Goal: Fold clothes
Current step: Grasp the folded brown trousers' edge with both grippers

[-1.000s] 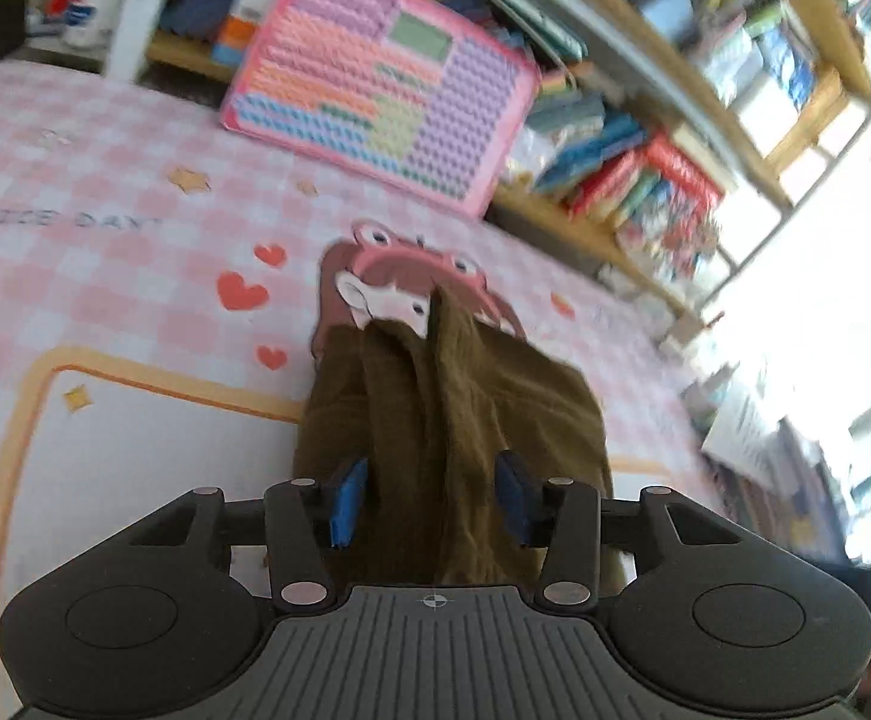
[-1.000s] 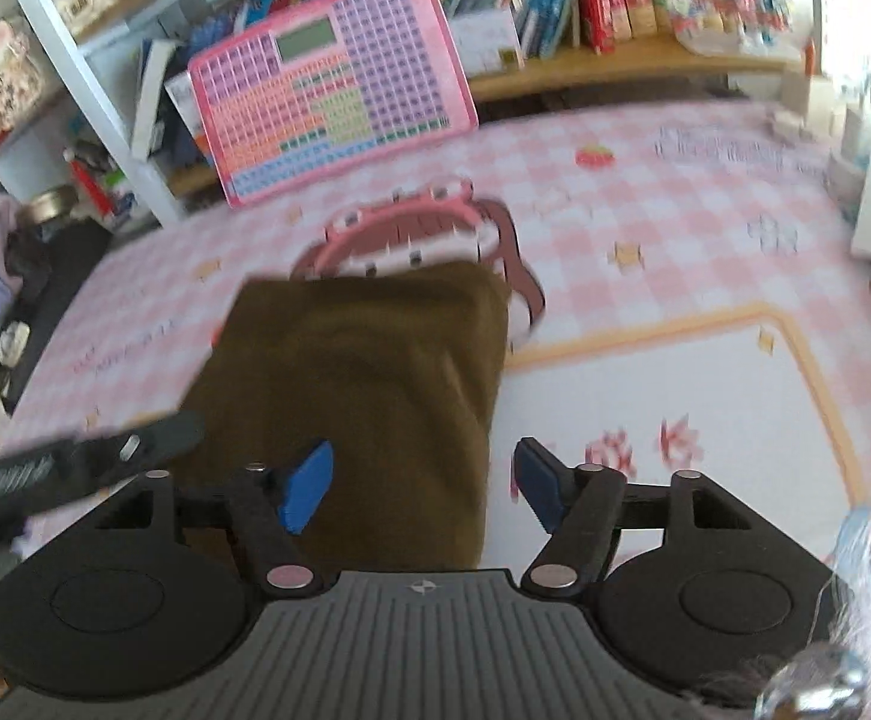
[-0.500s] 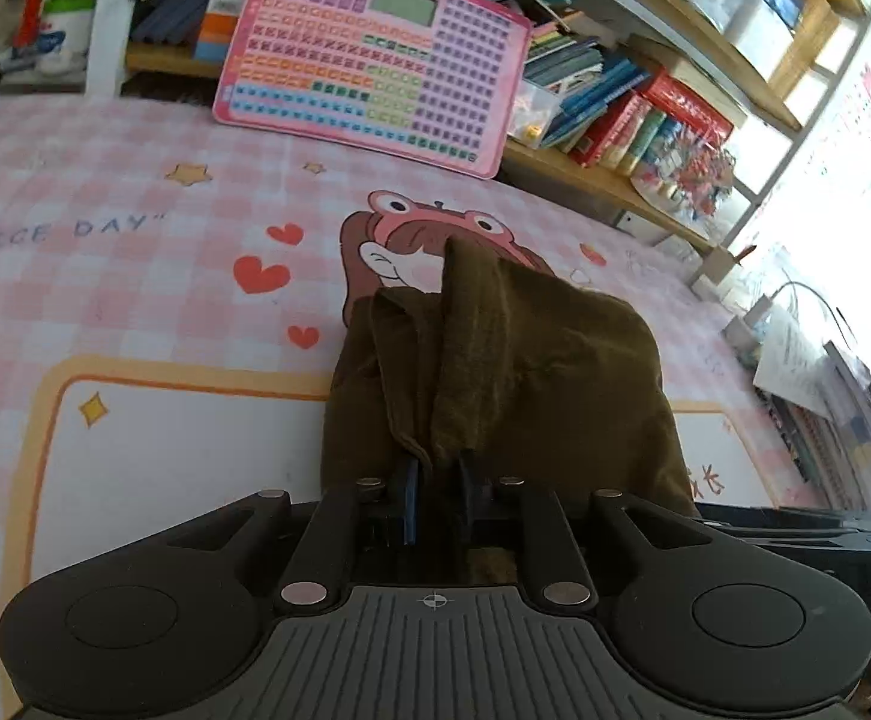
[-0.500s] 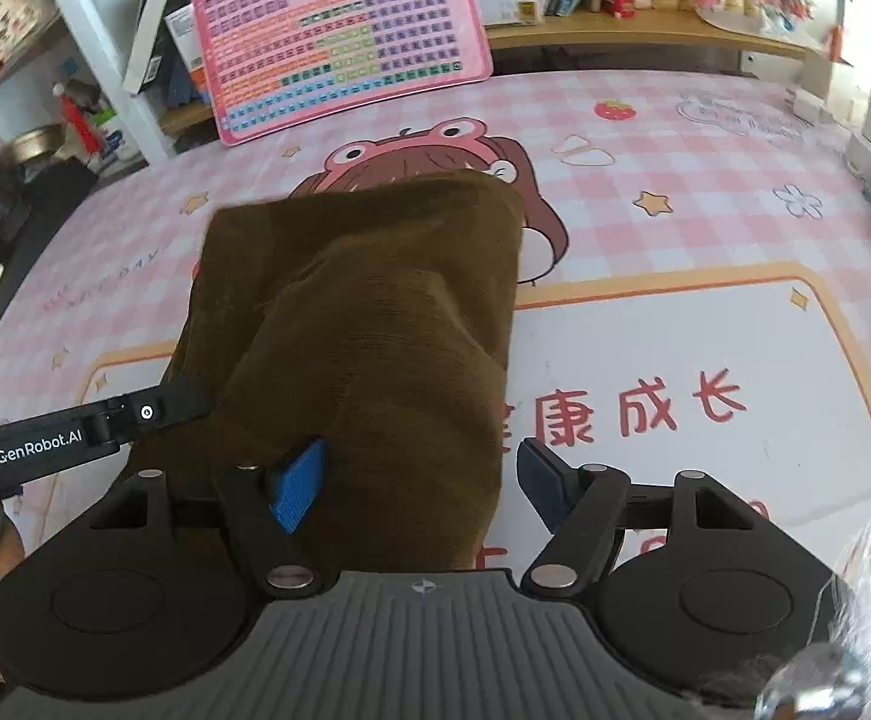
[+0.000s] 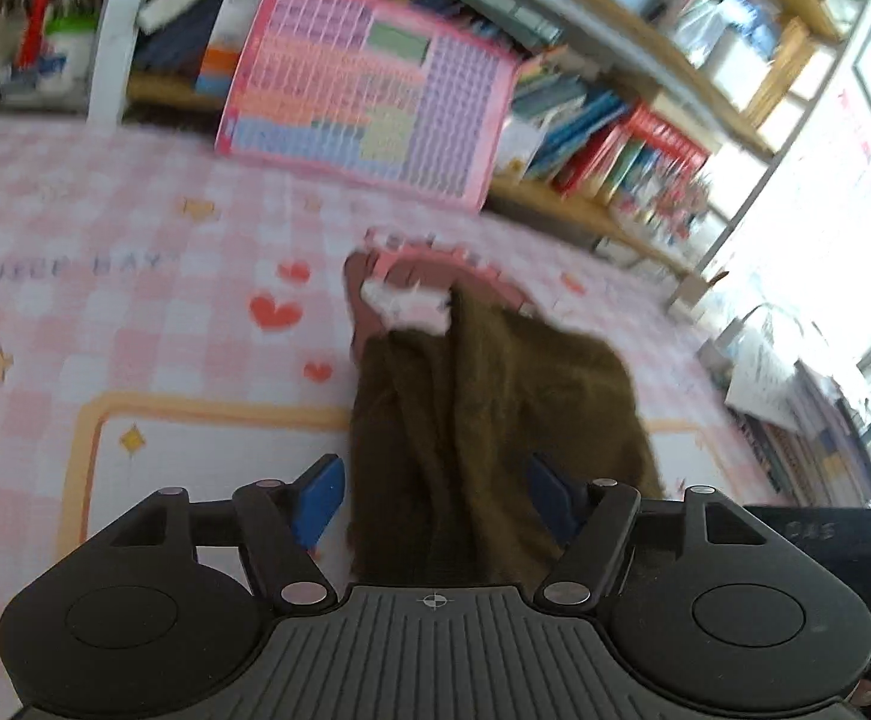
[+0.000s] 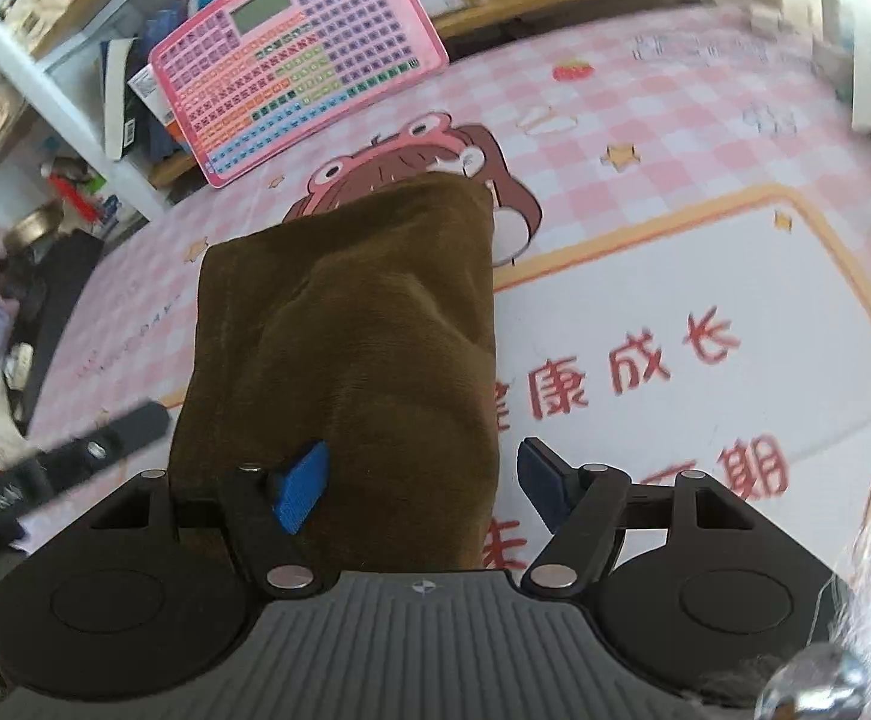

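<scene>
Bright daylight, blown-out window [image 5: 843, 192] at right, motion blur throughout, strong fisheye bending at edges.

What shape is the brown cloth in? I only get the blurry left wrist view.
Observer: From the right wrist view, the brown cloth is folded into a rough rectangle.
Operator: Is the other hand-held gripper squeezing it?
Observer: No, the right hand-held gripper is open, one pad over the cloth, one over the mat.
Operator: Anything written there?
Observer: Red Chinese characters, on the mat's white panel.
</scene>
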